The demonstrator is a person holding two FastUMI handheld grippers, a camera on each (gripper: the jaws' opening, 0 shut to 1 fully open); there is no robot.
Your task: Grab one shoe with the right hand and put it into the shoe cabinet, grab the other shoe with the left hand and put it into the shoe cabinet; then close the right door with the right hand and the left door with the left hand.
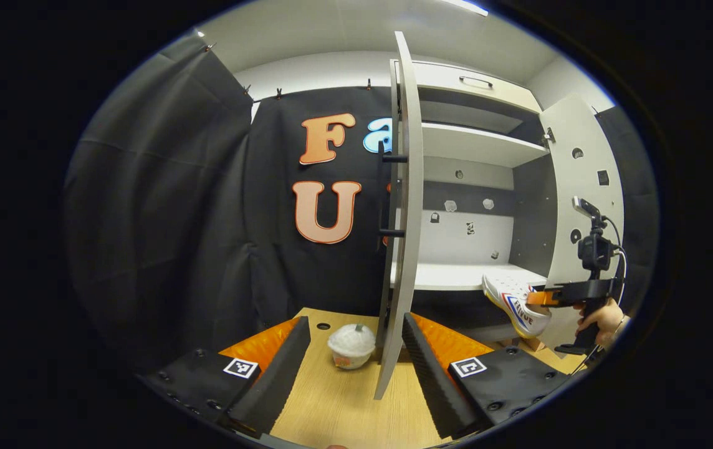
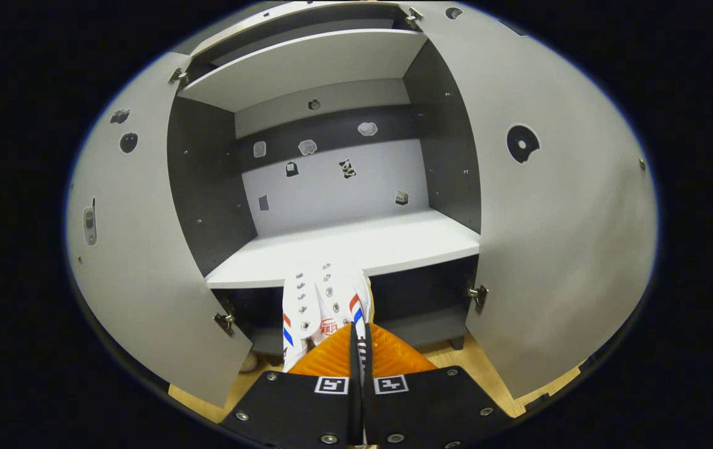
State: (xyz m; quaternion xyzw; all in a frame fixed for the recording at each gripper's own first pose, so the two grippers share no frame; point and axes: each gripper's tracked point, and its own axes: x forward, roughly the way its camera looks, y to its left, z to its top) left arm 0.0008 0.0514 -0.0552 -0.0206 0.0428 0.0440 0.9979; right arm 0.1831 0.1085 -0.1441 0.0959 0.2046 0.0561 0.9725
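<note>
Right tool (image 2: 356,333) has its fingers pressed nearly together on the heel edge of a white shoe (image 2: 322,299), which it holds up in front of the open cabinet (image 2: 356,181). From the right gripper view the shoe's toe points into the opening and reaches over the front edge of the lower shelf (image 2: 394,246); whether it touches the shelf I cannot tell. Both doors stand wide open, the left door (image 2: 138,249) and the right door (image 2: 556,237) flanking the opening, with an upper shelf (image 2: 306,65) above. Small stickers dot the back panel.

Left tool (image 1: 353,368) is wide open and holds nothing, its fingers spread low over the wooden worktop (image 1: 344,405). Between them, farther off, a small white cup-like container (image 1: 351,346) stands on the worktop just beside the bottom of the left door (image 1: 403,249), which is seen edge-on with its dark bar handle (image 1: 387,193) facing the cloth wall. From the left gripper view, past the door, the shoe (image 1: 512,302) hangs at the front of the lower shelf (image 1: 468,274), toe tilted upward, gripped at its heel by the right tool (image 1: 546,298), with a hand (image 1: 599,318) on the grip in front of the right door (image 1: 581,206).
</note>
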